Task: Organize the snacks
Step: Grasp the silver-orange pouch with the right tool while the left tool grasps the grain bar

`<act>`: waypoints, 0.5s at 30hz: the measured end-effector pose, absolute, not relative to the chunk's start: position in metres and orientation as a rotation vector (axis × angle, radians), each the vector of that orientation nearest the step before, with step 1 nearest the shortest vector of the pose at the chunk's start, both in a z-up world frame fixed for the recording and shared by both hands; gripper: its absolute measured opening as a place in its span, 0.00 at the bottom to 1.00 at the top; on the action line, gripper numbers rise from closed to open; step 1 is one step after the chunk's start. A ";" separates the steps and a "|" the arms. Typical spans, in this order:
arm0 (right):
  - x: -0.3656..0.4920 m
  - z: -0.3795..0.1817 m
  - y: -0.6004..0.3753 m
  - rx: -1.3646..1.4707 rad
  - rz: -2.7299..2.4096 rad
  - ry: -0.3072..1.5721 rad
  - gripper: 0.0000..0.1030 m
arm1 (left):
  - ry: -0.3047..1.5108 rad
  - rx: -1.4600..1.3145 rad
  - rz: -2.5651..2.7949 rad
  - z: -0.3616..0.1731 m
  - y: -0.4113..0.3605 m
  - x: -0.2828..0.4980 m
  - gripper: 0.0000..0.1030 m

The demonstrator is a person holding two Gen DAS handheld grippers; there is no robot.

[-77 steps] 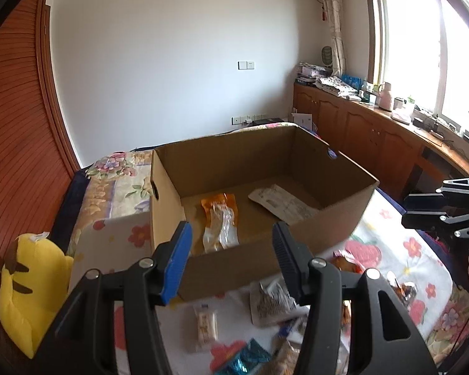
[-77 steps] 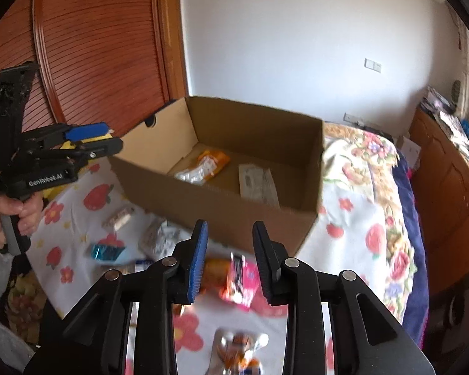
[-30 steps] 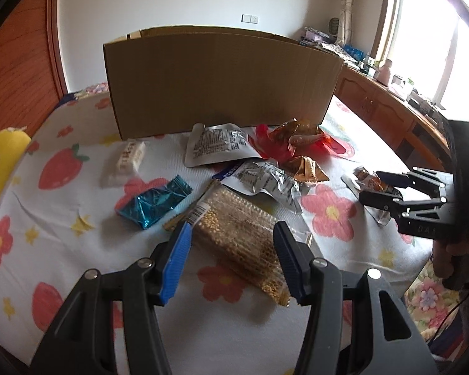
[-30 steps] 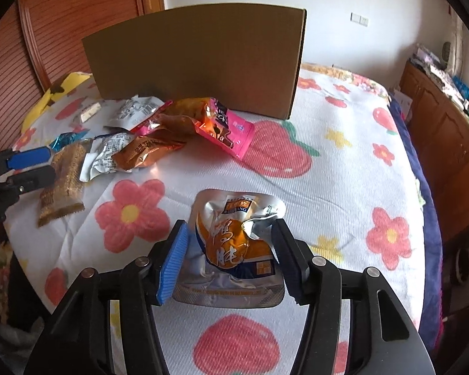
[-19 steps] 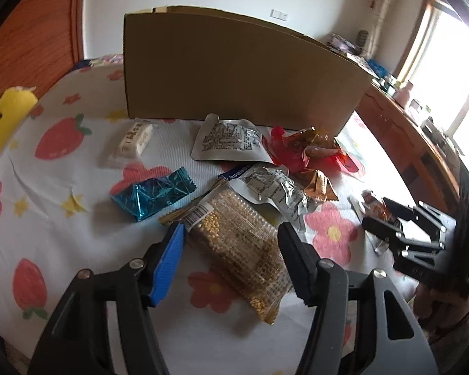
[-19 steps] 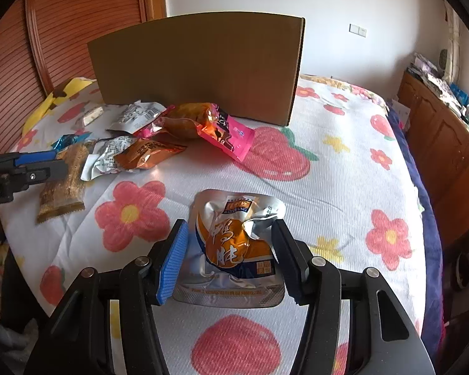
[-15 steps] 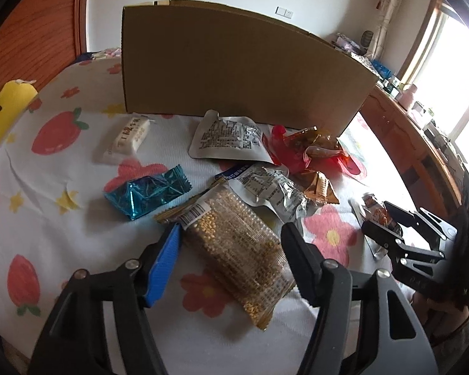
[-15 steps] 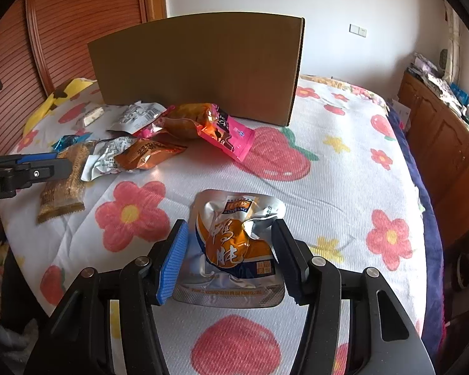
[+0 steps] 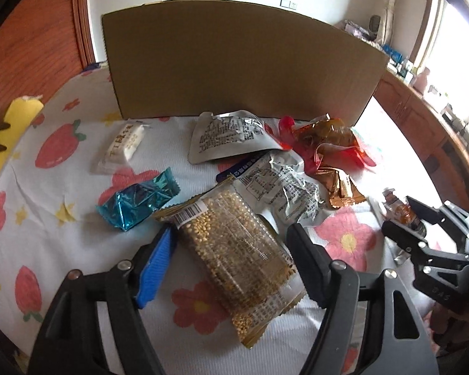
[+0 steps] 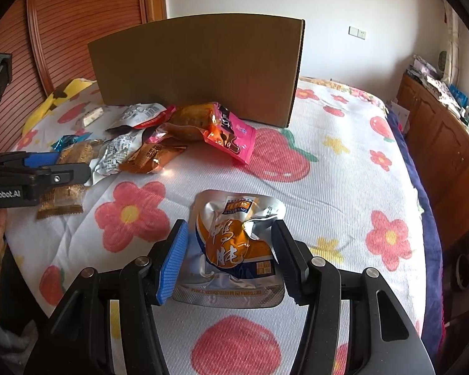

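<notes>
Blue-padded on one side and black on the other, the left gripper stands with its jaws wide, having just been opening, and they straddle the clear packet of golden grain bars low in the left wrist view. The packet lies flat on the flower-printed bedspread between the pads; neither pad presses on it. Its barcode end points toward the upper left, and its far end runs under the right finger.

The right gripper has its jaws about half open around the silver-and-orange pouch in the lower middle of the right wrist view. The pouch lies on the cloth with a small gap showing beside each pad, so nothing is gripped.

Above the left gripper's packet the cloth is crowded: a teal foil wrapper to the left, a white bar beyond it, two silver pouches, one printed with black text and one crumpled, and red and amber wrappers to the right. The cardboard box stands behind them all, its plain wall filling the upper middle.

In the right wrist view the cloth to the right of the pouch is bare as far as the bed's edge, where a dark blue blanket hangs. A pink packet lies between the pouch and the box.
</notes>
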State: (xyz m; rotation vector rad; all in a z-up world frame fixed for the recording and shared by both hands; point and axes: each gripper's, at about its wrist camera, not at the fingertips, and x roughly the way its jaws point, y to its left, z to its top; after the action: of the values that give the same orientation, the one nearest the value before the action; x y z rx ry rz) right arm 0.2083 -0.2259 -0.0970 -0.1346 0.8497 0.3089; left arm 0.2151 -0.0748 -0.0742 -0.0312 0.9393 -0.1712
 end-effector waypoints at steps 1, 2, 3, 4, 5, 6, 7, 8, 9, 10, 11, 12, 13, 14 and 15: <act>0.208 -0.097 -0.225 -0.135 0.309 0.849 0.54 | 0.936 -0.019 -0.169 -0.075 -0.076 0.215 0.71; 0.208 -0.097 -0.225 -0.135 0.309 0.849 0.54 | 0.935 -0.013 -0.169 -0.075 -0.077 0.215 0.72; 0.208 -0.097 -0.225 -0.135 0.309 0.849 0.54 | 0.934 -0.012 -0.170 -0.075 -0.077 0.214 0.72; 0.208 -0.097 -0.226 -0.135 0.309 0.848 0.54 | 0.933 -0.010 -0.174 -0.075 -0.076 0.214 0.72; 0.209 -0.097 -0.226 -0.135 0.309 0.848 0.54 | 0.931 -0.006 -0.179 -0.075 -0.076 0.213 0.72; 0.208 -0.097 -0.225 -0.135 0.309 0.849 0.54 | 0.930 0.001 -0.184 -0.075 -0.076 0.212 0.72; 0.208 -0.097 -0.225 -0.135 0.309 0.849 0.54 | 0.930 0.008 -0.191 -0.075 -0.075 0.210 0.71; 0.209 -0.097 -0.226 -0.135 0.309 0.849 0.54 | 0.928 0.010 -0.200 -0.075 -0.074 0.208 0.70; 0.208 -0.097 -0.225 -0.135 0.309 0.849 0.54 | 0.926 0.009 -0.208 -0.075 -0.074 0.204 0.69; 0.208 -0.097 -0.225 -0.135 0.309 0.848 0.54 | 0.925 0.009 -0.213 -0.075 -0.073 0.202 0.67; 0.208 -0.097 -0.225 -0.135 0.309 0.848 0.54 | 0.923 0.009 -0.218 -0.074 -0.071 0.200 0.65; 0.208 -0.097 -0.225 -0.135 0.309 0.848 0.54 | 0.923 0.009 -0.221 -0.074 -0.069 0.198 0.64; 0.208 -0.097 -0.225 -0.134 0.309 0.848 0.54 | 0.923 0.010 -0.222 -0.074 -0.067 0.195 0.62; 0.209 -0.097 -0.226 -0.134 0.309 0.848 0.54 | 0.922 0.011 -0.223 -0.073 -0.065 0.193 0.60; 0.208 -0.097 -0.225 -0.135 0.309 0.848 0.54 | 0.922 0.012 -0.223 -0.073 -0.063 0.191 0.59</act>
State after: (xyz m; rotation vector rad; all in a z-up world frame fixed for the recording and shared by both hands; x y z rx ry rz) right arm 0.2082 -0.2253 -0.0969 -0.1347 0.8482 0.3087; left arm 0.1915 -0.0632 -0.0731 0.0116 0.9217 -0.2230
